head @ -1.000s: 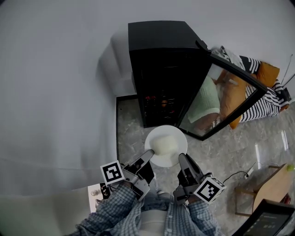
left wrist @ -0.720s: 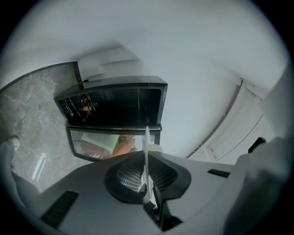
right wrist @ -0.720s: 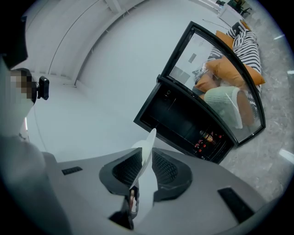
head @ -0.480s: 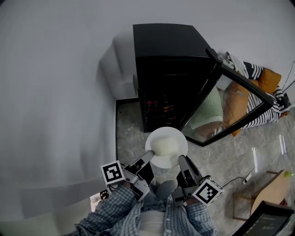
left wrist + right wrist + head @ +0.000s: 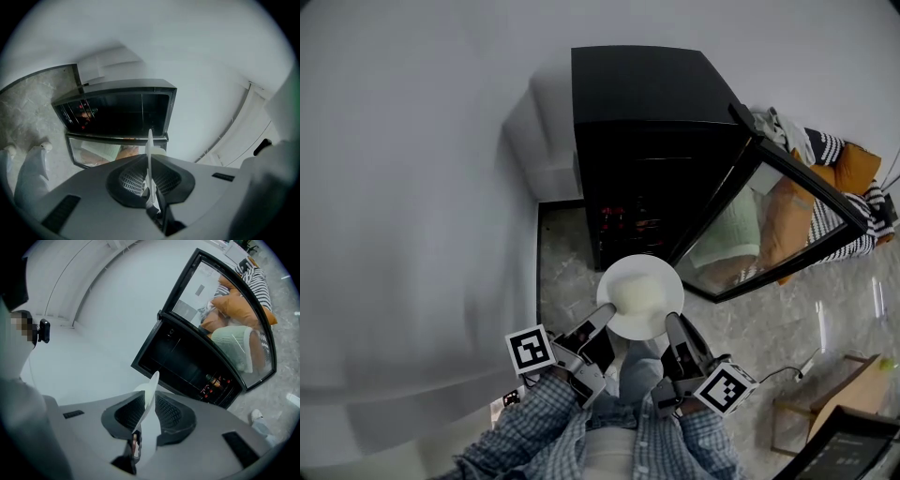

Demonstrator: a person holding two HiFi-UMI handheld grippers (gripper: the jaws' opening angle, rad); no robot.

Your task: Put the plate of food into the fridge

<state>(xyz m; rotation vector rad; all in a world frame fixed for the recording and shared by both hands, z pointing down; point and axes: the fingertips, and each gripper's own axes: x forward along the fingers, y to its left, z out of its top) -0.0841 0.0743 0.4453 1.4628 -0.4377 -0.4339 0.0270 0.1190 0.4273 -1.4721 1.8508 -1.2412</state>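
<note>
Plate [image 5: 649, 266] moved nearer fridge [image 5: 642, 94]; L gripper [image 5: 602, 314], R gripper [image 5: 672, 322] near-level, gripping it.

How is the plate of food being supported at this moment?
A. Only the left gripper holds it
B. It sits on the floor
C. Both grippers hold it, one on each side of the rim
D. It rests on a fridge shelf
C: the white plate is in the air in front of the open fridge, its rim clamped by the left gripper on one side and the right gripper on the other.
</note>
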